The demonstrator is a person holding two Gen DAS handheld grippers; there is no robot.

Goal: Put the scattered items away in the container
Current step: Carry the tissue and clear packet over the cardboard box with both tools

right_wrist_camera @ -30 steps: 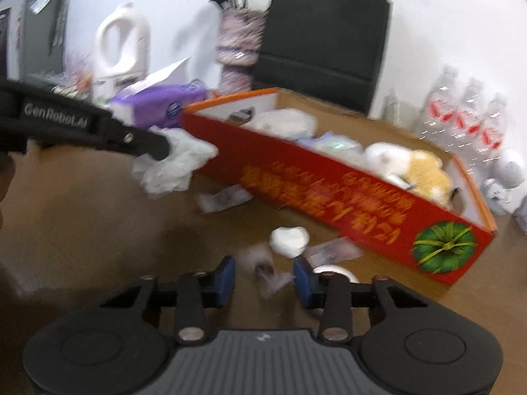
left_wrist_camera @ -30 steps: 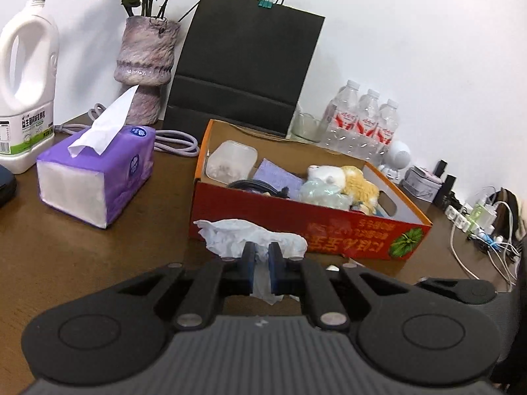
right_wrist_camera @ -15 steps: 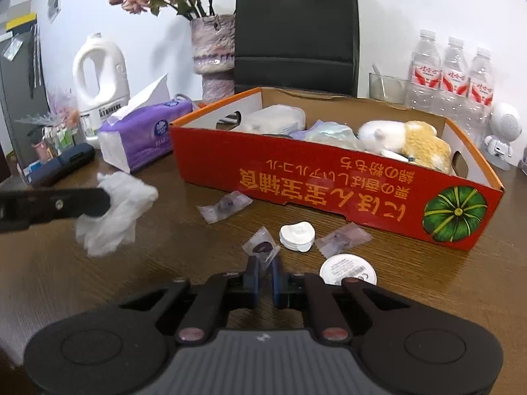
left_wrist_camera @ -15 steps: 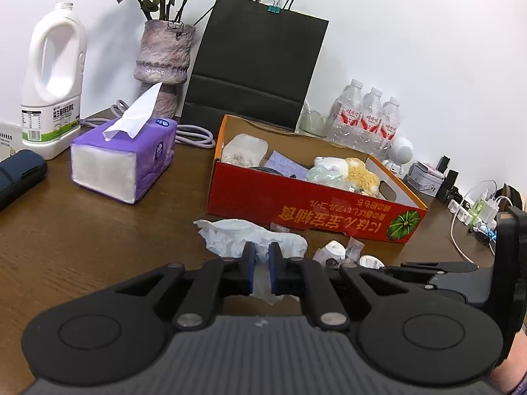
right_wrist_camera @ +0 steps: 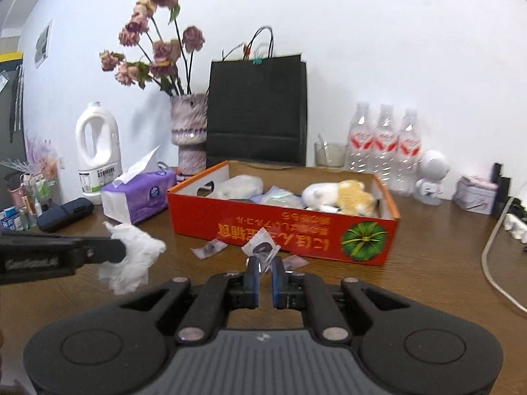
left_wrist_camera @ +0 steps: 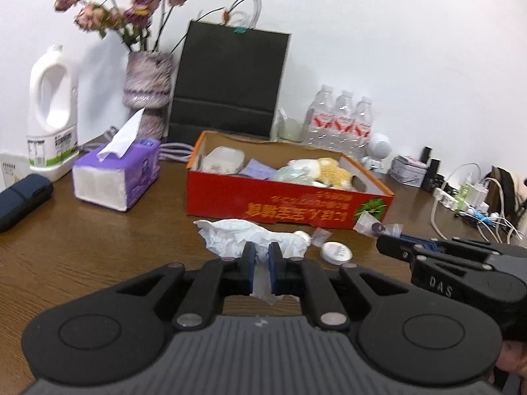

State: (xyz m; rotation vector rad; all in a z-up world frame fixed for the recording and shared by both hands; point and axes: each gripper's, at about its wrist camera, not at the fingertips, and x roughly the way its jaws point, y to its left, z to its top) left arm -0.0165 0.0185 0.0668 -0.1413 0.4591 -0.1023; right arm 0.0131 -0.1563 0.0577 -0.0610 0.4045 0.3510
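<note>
Both tongs loaded, red cardboard box ahead

Left wrist: a crumpled tissue (left_wrist_camera: 243,235) is pinched by the left tongs (left_wrist_camera: 261,256), short of the red cardboard box (left_wrist_camera: 283,205). Right wrist: a clear sachet (right_wrist_camera: 261,247) is nipped by the right tongs (right_wrist_camera: 264,268); such a slight hold could be lost above the desk (right_wrist_camera: 428,263).

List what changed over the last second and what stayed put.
The right gripper has just been closing: a second ago it was open around a small packet on the table; now it is shut on it and holds it lifted in front of the red box. The left gripper stays shut on the crumpled tissue and has drawn back from the box. The box contents and loose packets on the table are unchanged.
</note>
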